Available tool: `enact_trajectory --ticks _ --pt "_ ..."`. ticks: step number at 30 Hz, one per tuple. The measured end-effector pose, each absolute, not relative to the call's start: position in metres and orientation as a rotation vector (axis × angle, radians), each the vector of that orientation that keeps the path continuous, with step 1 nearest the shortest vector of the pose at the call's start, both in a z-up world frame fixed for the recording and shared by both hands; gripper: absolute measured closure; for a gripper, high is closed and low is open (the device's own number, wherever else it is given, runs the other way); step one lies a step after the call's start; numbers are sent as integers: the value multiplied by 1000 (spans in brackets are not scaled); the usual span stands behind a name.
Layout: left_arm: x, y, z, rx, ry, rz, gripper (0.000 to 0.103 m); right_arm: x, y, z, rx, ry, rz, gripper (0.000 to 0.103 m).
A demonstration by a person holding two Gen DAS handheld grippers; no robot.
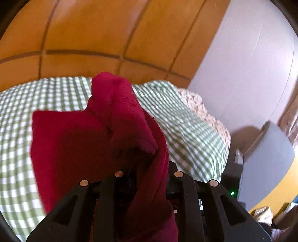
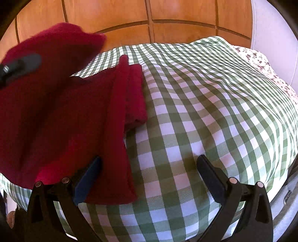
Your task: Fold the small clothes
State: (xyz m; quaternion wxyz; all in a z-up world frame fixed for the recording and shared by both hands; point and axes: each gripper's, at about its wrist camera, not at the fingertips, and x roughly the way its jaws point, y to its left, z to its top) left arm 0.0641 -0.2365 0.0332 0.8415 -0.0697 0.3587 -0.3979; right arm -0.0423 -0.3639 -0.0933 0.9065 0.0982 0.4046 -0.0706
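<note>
A dark red knitted garment (image 2: 74, 111) lies on the left side of a green-and-white checked cover (image 2: 204, 111). One part of it is lifted at the upper left, where a finger of the left gripper (image 2: 28, 62) shows against it. In the left wrist view the same garment (image 1: 83, 139) drapes over my left gripper (image 1: 147, 173), which is shut on a bunch of the cloth; the fingertips are hidden by it. My right gripper (image 2: 149, 158) stands open low over the cover. Its left finger (image 2: 91, 173) hovers above the garment's right edge, with nothing between the fingers.
A wooden panelled wall (image 2: 186, 14) rises behind the bed. A floral sheet (image 2: 260, 65) shows at the cover's far right edge, beside a white wall (image 1: 242, 65). A grey rounded object (image 1: 270, 158) and a dark device with a green light (image 1: 232, 193) stand off the bed's right side.
</note>
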Motion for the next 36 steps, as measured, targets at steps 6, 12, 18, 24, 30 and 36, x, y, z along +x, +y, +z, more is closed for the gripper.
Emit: enact_trajectory --ticks 6,12,18,24,30,36 --pt "54 -271 6 -29 844 -861 79 -46 -365 -93 204 826 -130 2" --pt "35 -233 30 -211 754 -1025 31 -58 -380 -84 220 823 -154 2" --pt "29 -173 51 -201 566 -803 24 -73 -396 -61 217 772 -268 2" --pt "57 -127 15 -255 662 -546 24 -88 -403 -10 270 609 -312 2" --pt "58 -136 -16 -223 740 -558 24 -59 -348 2 197 654 -107 2" --pt "53 -166 -20 -105 764 -607 24 -37 -349 -35 31 779 -288 2"
